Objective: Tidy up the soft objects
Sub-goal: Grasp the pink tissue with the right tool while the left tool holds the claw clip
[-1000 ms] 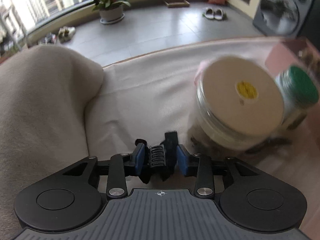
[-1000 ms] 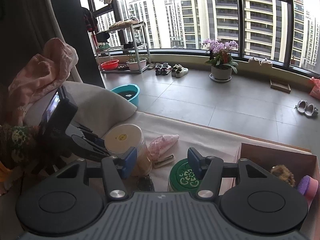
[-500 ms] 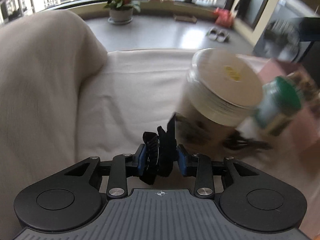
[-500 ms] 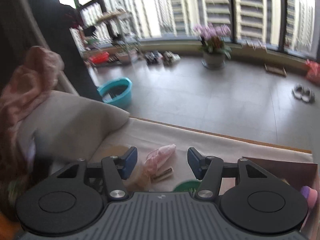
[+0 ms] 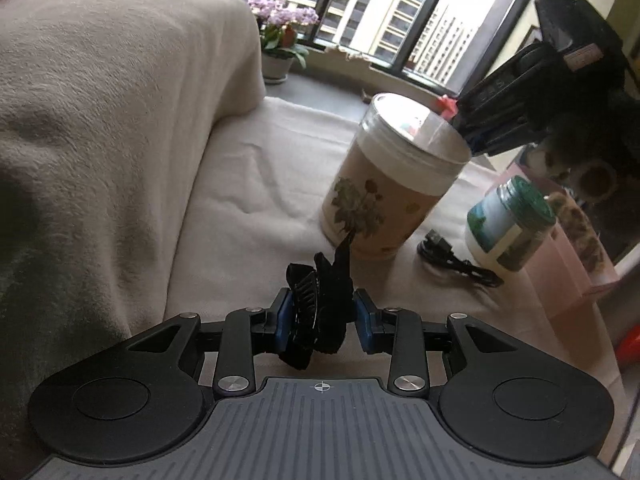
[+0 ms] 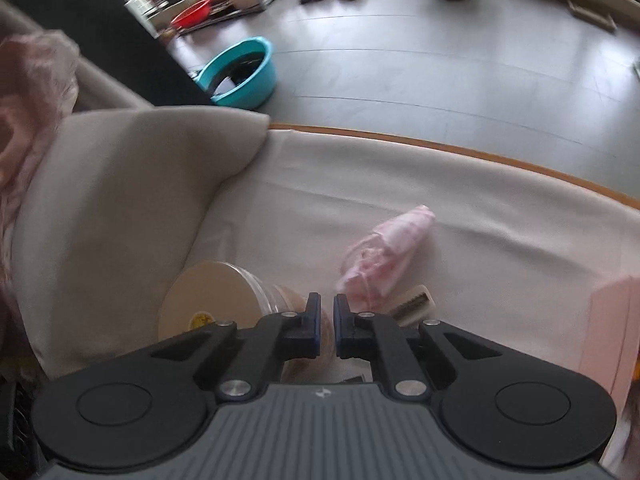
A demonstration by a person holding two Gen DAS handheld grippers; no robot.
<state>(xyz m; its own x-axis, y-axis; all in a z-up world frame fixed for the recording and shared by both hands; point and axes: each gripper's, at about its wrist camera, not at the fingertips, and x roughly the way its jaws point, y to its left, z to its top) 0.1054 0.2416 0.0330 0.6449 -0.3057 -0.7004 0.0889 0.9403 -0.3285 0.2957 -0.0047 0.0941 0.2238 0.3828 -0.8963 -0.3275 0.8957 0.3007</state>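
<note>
My left gripper (image 5: pixel 320 314) is shut on a black hair claw clip (image 5: pixel 318 304) and holds it low over the cream cloth. My right gripper (image 6: pixel 325 322) is shut with nothing visible between its fingers; it hovers above the cream-lidded jar (image 6: pixel 212 304). A crumpled pink cloth (image 6: pixel 386 254) lies on the cream sheet just ahead of the right gripper, with a small comb-like piece (image 6: pixel 412 304) beside it. A pink box (image 5: pixel 576 252) with soft toys stands at the right of the left wrist view.
A tall floral jar (image 5: pixel 392 188), a green-lidded jar (image 5: pixel 510 224) and a black cable (image 5: pixel 456 262) stand ahead of the left gripper. A beige cushion (image 5: pixel 100 140) fills the left. The table's wooden edge (image 6: pixel 440 146) runs behind the pink cloth.
My right gripper has gone from open to shut and tilted down over the jar and pink cloth. My left gripper, still gripping the clip, has dropped lower and turned left.
</note>
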